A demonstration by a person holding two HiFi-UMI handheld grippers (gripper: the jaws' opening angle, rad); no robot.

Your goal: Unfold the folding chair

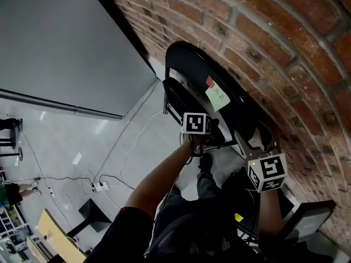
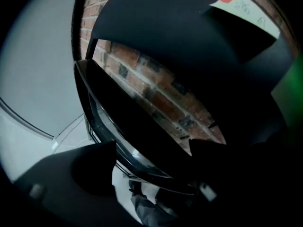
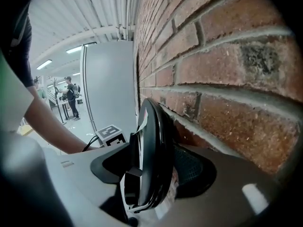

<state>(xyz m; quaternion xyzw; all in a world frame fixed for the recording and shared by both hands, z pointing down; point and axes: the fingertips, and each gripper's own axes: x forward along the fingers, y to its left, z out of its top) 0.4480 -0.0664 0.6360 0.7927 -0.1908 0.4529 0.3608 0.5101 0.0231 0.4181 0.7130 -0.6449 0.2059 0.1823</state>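
Black plastic-and-metal folding chair (image 1: 203, 75), head view: stood folded flat at edge of grey floor (image 1: 82, 141), leaning on red brick wall (image 1: 263, 32); unfolding not begun.

Left gripper view: left gripper (image 2: 151, 157) spread wide, jaws straddling seat rim (image 2: 106, 126) without touching, likely set to pull seat away from back.

Right gripper view: right gripper (image 3: 154, 167) partly spread, chair edge between pads, no clear squeeze; probably there to steady frame.

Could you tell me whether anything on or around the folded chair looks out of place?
A pale paper note, held by red tape, is stuck on the backrest of the folding chair, which is an odd addition. Otherwise the chair leans folded against the brick wall, and nothing looks damaged.
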